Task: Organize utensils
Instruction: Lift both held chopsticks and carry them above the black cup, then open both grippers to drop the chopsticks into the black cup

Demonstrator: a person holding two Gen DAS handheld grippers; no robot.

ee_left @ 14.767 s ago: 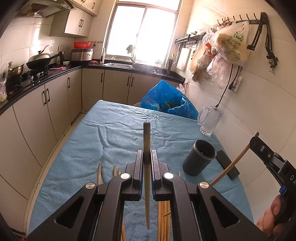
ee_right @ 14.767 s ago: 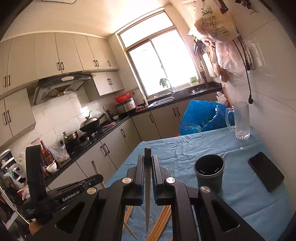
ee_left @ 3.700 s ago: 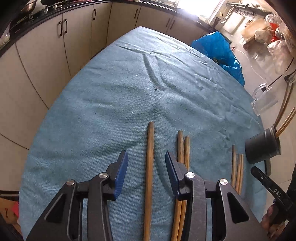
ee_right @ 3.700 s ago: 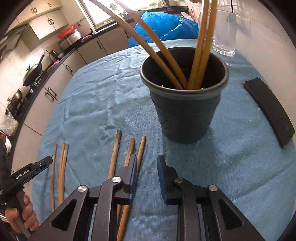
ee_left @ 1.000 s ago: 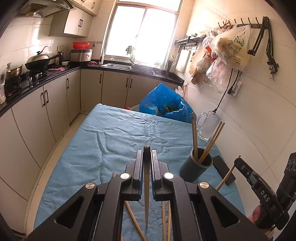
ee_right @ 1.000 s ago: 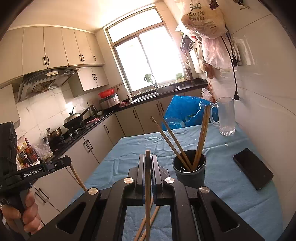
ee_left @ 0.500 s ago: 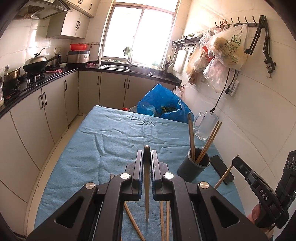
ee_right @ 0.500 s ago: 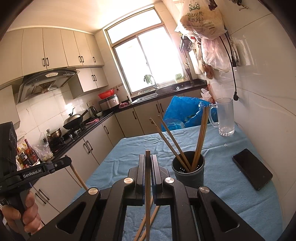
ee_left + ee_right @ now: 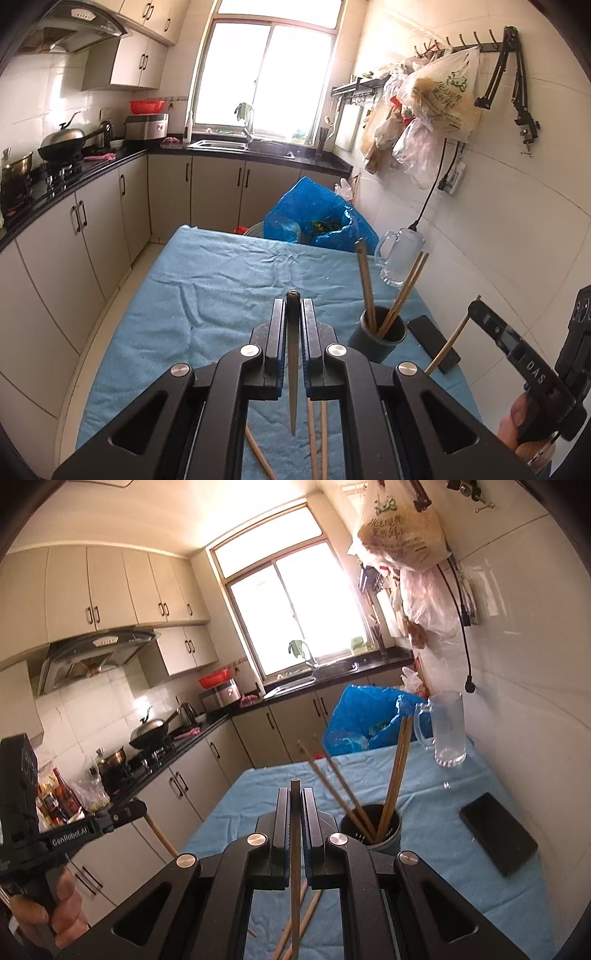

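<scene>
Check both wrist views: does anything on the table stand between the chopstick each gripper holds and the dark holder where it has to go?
Nothing visible does. The blue cloth between the right gripper and the dark holder is bare. From the left gripper the way is equally open. Only the chopsticks in the holder crowd its mouth.

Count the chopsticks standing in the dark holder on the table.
4. In the dark cylindrical holder, two wooden chopsticks lean left, and two stand close together, nearly upright. Any shorter ones inside would be hidden.

cloth [image 9: 207, 280] blue | holder [image 9: 373, 343] perhaps dark grey | chopsticks [image 9: 365, 284] tan
</scene>
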